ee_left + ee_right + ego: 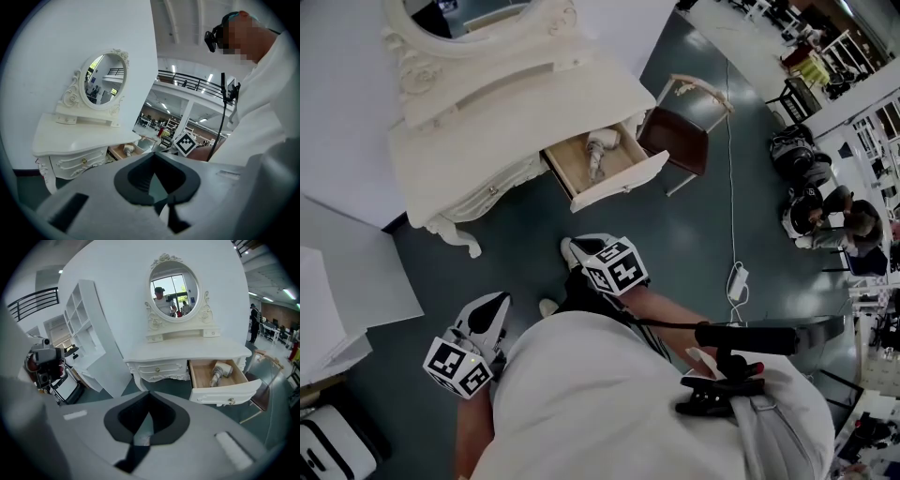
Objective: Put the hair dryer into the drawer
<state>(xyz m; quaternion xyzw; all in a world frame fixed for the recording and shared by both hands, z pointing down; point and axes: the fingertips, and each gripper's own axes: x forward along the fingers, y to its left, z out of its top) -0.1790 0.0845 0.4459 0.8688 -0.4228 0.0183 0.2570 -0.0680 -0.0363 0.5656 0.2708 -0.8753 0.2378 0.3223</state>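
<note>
The pale hair dryer lies inside the open wooden drawer at the right end of the white dressing table. In the right gripper view the hair dryer rests in the same drawer, handle toward the front. My right gripper hangs over the floor in front of the drawer, shut and empty. My left gripper is lower left, close to my body, also shut with nothing in it. Neither gripper touches the drawer.
A brown-seated chair stands right beside the drawer. A cable and power strip lie on the dark floor to the right. An oval mirror tops the table; a white shelf unit stands left of it. People sit far right.
</note>
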